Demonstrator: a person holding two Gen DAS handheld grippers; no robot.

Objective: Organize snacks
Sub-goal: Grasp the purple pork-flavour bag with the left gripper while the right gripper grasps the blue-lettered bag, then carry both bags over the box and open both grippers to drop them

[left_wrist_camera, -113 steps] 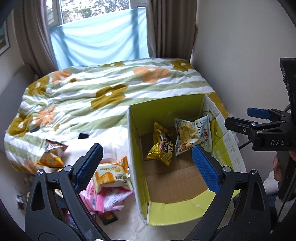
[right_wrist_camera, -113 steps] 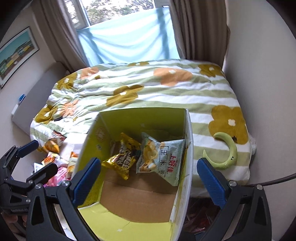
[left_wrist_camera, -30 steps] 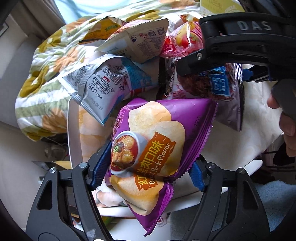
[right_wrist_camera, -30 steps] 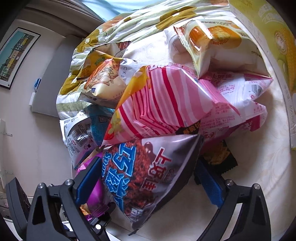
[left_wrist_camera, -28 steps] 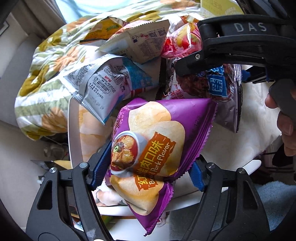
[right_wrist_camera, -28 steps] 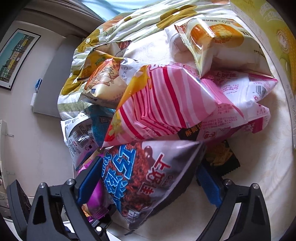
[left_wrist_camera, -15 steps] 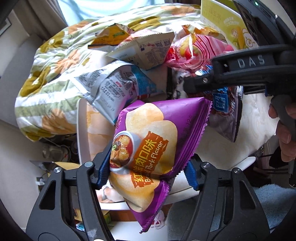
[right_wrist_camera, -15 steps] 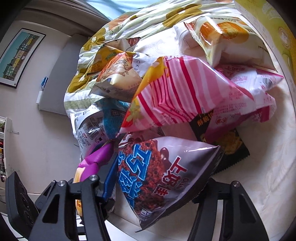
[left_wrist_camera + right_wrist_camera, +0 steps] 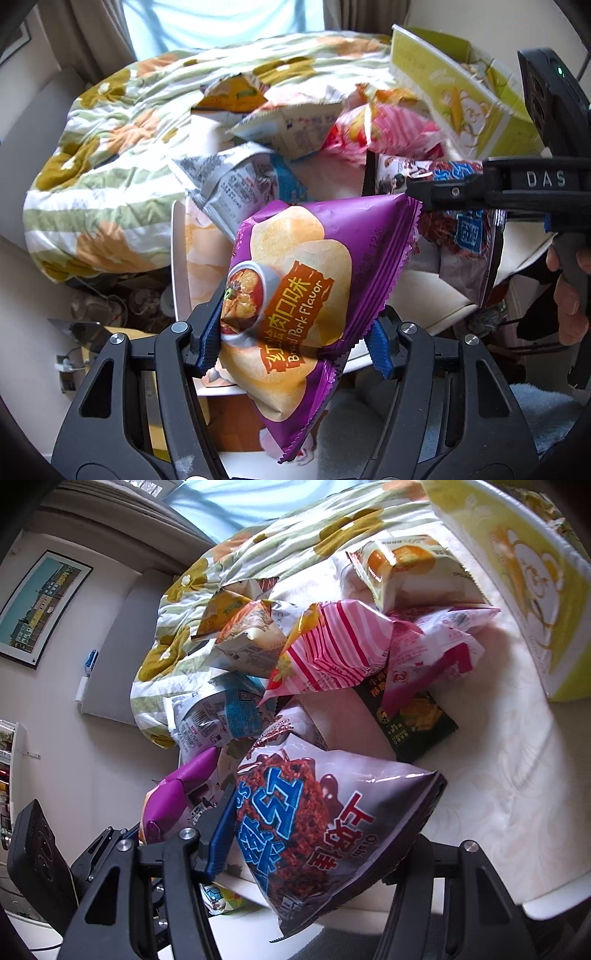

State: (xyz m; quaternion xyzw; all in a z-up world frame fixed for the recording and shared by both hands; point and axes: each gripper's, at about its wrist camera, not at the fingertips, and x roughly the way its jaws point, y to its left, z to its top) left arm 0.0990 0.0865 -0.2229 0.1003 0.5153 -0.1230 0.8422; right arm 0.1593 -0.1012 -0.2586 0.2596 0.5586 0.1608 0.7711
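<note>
Left gripper (image 9: 291, 347) fingers pinching purple braised-pork chip bag (image 9: 295, 291) low on its body, right gripper (image 9: 317, 845) fingers pinching dark chocolate-snack bag (image 9: 325, 823), both lifted clear of snack pile (image 9: 332, 646) on bed (image 9: 498, 760). Keep both pinches firm, carry high over pile toward yellow-green box (image 9: 461, 99) at far right, avoid snagging pink striped bag (image 9: 332, 646). Release only once above box opening, one bag at a time.
</note>
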